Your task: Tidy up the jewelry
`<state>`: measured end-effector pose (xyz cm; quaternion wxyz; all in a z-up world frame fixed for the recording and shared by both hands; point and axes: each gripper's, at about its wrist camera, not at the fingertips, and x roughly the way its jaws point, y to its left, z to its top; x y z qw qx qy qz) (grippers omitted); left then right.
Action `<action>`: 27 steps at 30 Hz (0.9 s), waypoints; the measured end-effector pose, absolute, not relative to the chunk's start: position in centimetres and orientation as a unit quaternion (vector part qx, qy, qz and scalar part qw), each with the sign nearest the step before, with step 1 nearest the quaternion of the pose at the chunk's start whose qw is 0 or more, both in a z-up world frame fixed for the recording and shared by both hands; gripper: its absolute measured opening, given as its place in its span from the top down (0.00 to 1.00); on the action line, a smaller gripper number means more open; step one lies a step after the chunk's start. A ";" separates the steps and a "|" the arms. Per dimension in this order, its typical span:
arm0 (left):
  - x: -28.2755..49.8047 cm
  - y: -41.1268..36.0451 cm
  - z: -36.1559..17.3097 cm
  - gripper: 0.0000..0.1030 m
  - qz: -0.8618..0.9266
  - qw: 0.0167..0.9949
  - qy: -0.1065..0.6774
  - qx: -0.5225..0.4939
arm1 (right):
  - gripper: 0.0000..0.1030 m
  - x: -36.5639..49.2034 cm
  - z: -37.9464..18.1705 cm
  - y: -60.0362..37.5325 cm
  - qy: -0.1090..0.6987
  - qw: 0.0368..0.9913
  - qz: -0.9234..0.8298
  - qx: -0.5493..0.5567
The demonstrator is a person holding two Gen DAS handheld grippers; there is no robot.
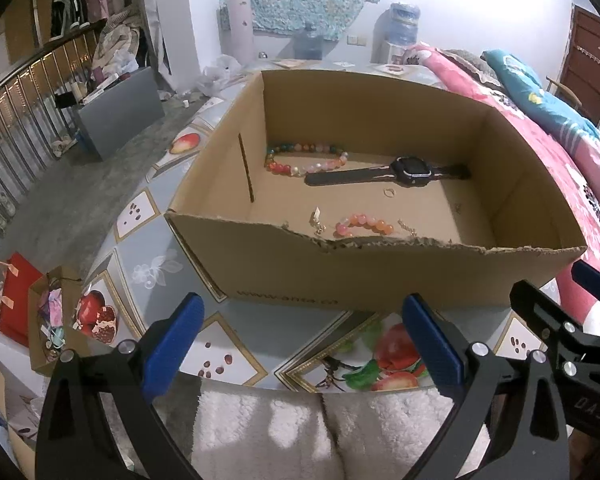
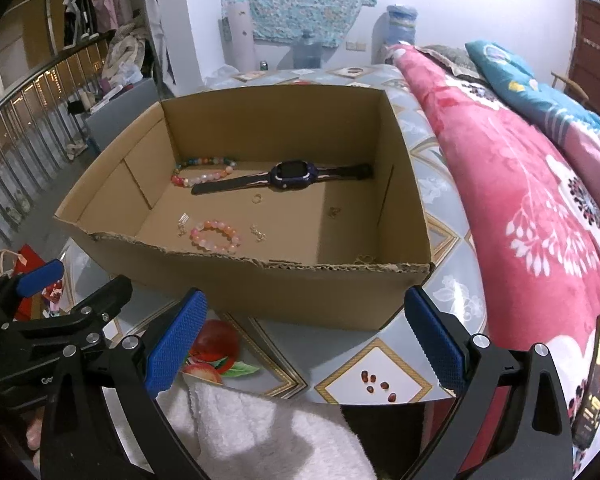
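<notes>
An open cardboard box (image 1: 380, 276) (image 2: 300, 292) stands on the patterned table. Inside lie a multicoloured bead bracelet (image 1: 306, 158) (image 2: 204, 172), a black watch (image 1: 408, 171) (image 2: 292, 174), a pink bead bracelet (image 1: 364, 224) (image 2: 216, 236), a small ring (image 1: 389, 192) (image 2: 257, 199) and small gold pieces (image 1: 317, 222) (image 2: 257, 233). My left gripper (image 1: 304, 344) is open and empty, in front of the box's near wall. My right gripper (image 2: 304, 344) is open too, also short of the box. Each gripper shows at the edge of the other's view.
A pink floral blanket (image 2: 532, 208) and blue pillow (image 2: 540, 92) lie to the right of the table. A white fleecy cloth (image 1: 320, 432) sits below the grippers. A phone (image 2: 592, 384) rests on the blanket. A metal railing (image 1: 16, 120) and red bag (image 1: 16, 300) are at left.
</notes>
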<state>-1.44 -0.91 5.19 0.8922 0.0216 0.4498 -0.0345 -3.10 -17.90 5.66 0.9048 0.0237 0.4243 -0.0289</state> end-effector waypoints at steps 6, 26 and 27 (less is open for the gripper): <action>-1.4 -0.8 5.2 0.06 -0.034 0.893 0.449 0.021 | 0.08 -3.0 5.7 -17.8 0.425 0.904 -0.031 0.024; -1.5 -0.7 5.4 0.06 -0.032 0.893 0.449 0.021 | 0.08 -3.1 5.6 -17.8 0.427 0.903 -0.038 0.024; -1.5 -0.7 5.4 0.06 -0.032 0.893 0.449 0.021 | 0.08 -3.1 5.6 -17.8 0.427 0.903 -0.038 0.024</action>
